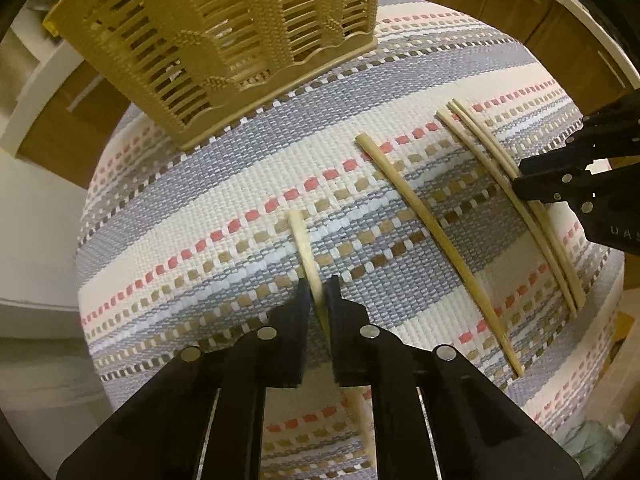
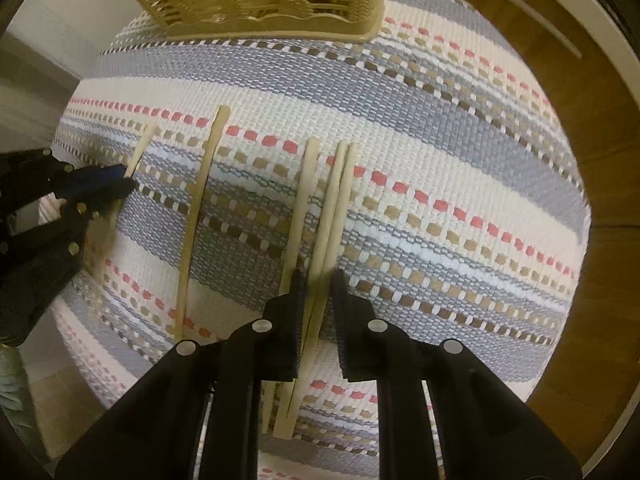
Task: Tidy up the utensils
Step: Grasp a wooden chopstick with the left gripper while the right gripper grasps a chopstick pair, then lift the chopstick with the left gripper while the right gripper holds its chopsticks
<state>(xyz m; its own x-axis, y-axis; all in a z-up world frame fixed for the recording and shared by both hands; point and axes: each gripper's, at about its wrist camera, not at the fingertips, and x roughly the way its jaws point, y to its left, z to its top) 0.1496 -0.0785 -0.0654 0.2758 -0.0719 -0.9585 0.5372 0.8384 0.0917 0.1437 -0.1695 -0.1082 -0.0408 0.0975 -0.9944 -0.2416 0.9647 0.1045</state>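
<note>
A: The left tongs [image 1: 318, 294] are pinching 1 pale wooden chopstick [image 1: 303, 246] near its middle, jaws almost fully together on it, with the stick's far end still lying on the striped woven placemat [image 1: 224, 168] that is covering the table.

B: And the right tongs [image 2: 316, 286]?

A: They are closing narrowly around the paired pale chopsticks [image 2: 334, 208], 2 sticks lying side by side on the mat. A 3rd pale stick [image 2: 302, 196] is sitting just left of that pair, beside the left jaw and seemingly outside it.

B: So what is worrying you?

A: The pair. 2 round sticks in 1 narrow grip are liable to be scissoring apart as they are rising, and 1 could be slipping out. The neighbouring stick is also lying close enough that the jaw could be dragging it along.

B: The left side?

A: A thin stick held at 1 point is likely pivoting in the pads, so its tip may be drooping and missing the opening of the tan slatted plastic utensil basket [image 1: 224, 40] standing at the mat's far edge.

B: Anything else lying loose?

A: 1 long pale chopstick [image 1: 432, 228] is resting between the 2 tongs, well apart from the basket. Either hand swinging toward the basket could be knocking it, since it is lying across both paths.
</note>
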